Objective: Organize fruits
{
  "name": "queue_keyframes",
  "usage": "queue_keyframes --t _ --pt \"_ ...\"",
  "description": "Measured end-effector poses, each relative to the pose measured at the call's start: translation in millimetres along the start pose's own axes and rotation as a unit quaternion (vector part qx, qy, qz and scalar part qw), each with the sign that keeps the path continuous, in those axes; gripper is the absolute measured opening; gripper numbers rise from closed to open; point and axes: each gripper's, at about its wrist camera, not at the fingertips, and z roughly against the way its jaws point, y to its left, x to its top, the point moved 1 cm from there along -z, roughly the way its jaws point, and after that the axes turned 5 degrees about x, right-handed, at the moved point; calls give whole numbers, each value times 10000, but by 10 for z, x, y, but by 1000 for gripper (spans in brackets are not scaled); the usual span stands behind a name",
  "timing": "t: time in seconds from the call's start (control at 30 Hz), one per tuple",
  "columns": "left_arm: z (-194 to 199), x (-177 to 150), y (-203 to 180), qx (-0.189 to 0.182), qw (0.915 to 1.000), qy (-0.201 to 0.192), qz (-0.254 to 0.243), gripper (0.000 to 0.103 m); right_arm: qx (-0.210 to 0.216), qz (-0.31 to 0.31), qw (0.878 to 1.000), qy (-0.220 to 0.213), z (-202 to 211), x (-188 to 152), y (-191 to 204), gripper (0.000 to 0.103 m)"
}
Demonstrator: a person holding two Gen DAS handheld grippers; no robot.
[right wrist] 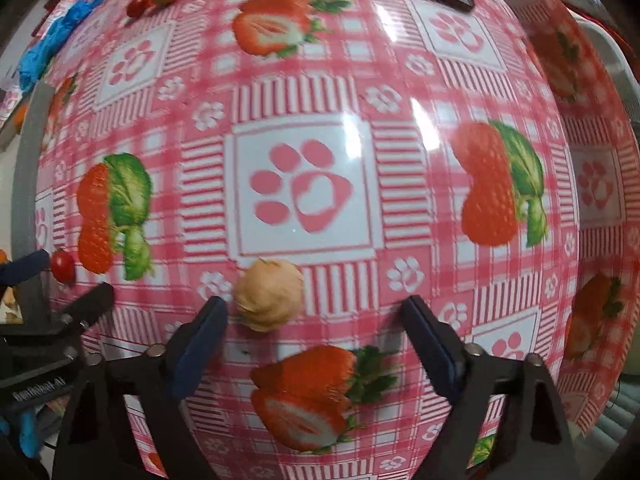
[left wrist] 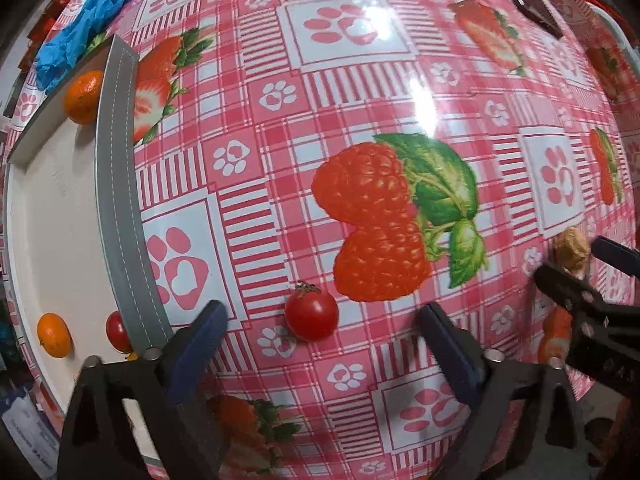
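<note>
Your left gripper point(left wrist: 320, 340) points straight down at the table point(left wrist: 360, 92), its jaws wide apart and holding nothing; the cherry tomato point(left wrist: 311, 312) sits on the cloth between the two fingers, nearer the left one and just ahead of the tips, touching neither. Its stem end faces away from you. The tray point(left wrist: 116, 200) lies just to the left, at the table's left edge, with two oranges point(left wrist: 82, 96) and another tomato point(left wrist: 117, 330) already in it. Your right gripper point(right wrist: 316, 320) is also open and empty; the walnut point(right wrist: 269, 294) rests between its fingers, close to the left fingertip and slightly ahead. I judge each hand is nearest its own piece: move each slightly forward and toward its left finger to centre the piece before closing.
</note>
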Motion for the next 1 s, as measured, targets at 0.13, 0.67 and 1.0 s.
queue_keyframes --t 0.13,0.67,1.0 --pt "87 -1 -3 -29 10000 -79 6 70 -9 86 10000 -45 63 114 83 57" --pt "590 -74 405 -902 9951 -401 60 23 671 -170 9976 -96 351 212 163 27" --pt "797 -380 855 -963 9936 -488 339 23 806 17 9966 -155 593 191 494 27"
